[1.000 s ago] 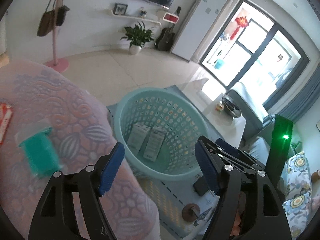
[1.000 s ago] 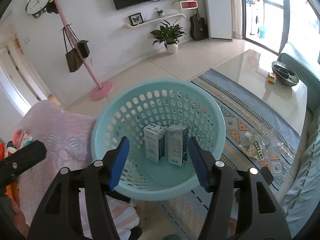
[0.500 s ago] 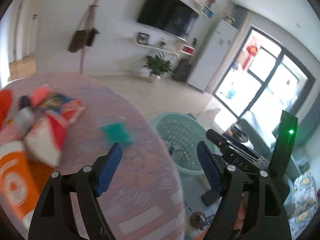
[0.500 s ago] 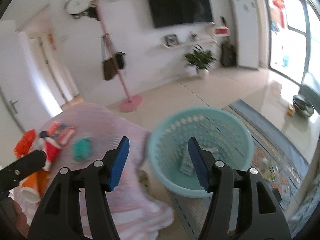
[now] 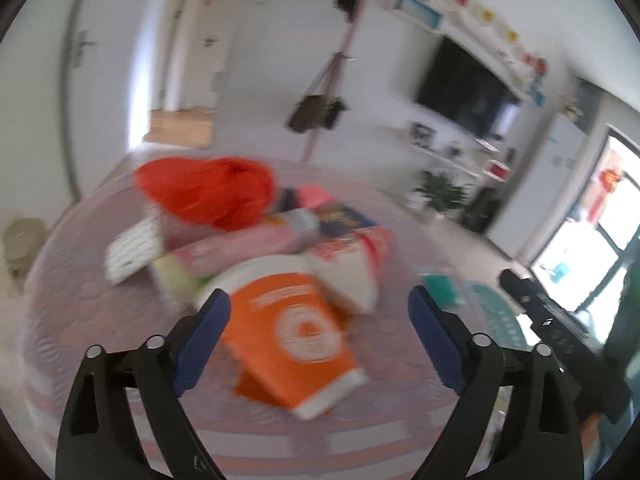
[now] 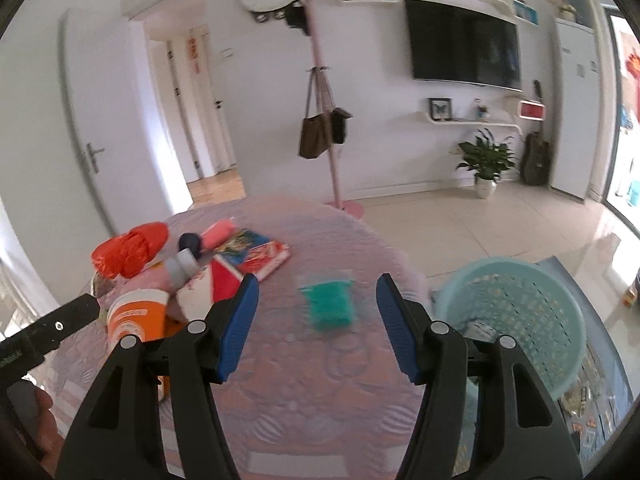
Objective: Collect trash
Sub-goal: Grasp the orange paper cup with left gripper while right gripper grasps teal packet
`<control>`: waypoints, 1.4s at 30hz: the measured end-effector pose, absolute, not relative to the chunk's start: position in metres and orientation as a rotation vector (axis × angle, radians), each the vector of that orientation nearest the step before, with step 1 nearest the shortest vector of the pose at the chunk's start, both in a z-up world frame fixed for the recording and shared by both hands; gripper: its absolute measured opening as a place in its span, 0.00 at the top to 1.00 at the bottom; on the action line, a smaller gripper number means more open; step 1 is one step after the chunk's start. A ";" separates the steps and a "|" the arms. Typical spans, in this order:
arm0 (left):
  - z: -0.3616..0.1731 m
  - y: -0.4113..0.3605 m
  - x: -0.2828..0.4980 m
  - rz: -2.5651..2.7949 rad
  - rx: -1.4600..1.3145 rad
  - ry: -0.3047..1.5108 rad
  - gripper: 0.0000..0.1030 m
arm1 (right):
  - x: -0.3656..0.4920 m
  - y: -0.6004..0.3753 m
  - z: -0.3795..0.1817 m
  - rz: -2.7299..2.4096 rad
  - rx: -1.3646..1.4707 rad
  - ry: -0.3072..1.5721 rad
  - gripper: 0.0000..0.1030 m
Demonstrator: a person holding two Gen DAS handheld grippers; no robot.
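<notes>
On the pink tablecloth [image 6: 320, 380], an orange cup [image 5: 296, 332] lies on its side among piled wrappers. Left gripper [image 5: 320, 312]: jaws just widened, empty. Right gripper [image 6: 316, 320]: jaws apart, empty, above a teal packet [image 6: 330, 304]. Teal basket [image 6: 516, 320] stands beside the table.

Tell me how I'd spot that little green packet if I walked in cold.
Find the round table under a pinkish patterned cloth, next to the pale blue laundry basket. The green packet lies flat and alone on the basket side, apart from the heap of red and orange wrappers opposite. It is the only green thing there.
</notes>
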State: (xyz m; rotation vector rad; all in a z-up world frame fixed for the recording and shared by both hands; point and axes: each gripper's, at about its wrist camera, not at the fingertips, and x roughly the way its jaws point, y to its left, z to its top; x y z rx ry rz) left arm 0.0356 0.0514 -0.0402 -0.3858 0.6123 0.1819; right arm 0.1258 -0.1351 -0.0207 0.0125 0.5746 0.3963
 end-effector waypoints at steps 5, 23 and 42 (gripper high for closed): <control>-0.070 0.081 0.044 0.191 -0.500 0.718 0.13 | 0.142 -0.128 -0.037 0.369 -0.019 0.628 0.44; -0.102 0.058 0.078 0.219 -0.404 0.865 0.18 | 0.208 -0.109 -0.083 0.340 -0.134 0.832 0.26; -0.058 0.045 0.031 0.119 -0.388 0.708 0.42 | 0.200 -0.115 -0.076 0.389 -0.107 0.794 0.66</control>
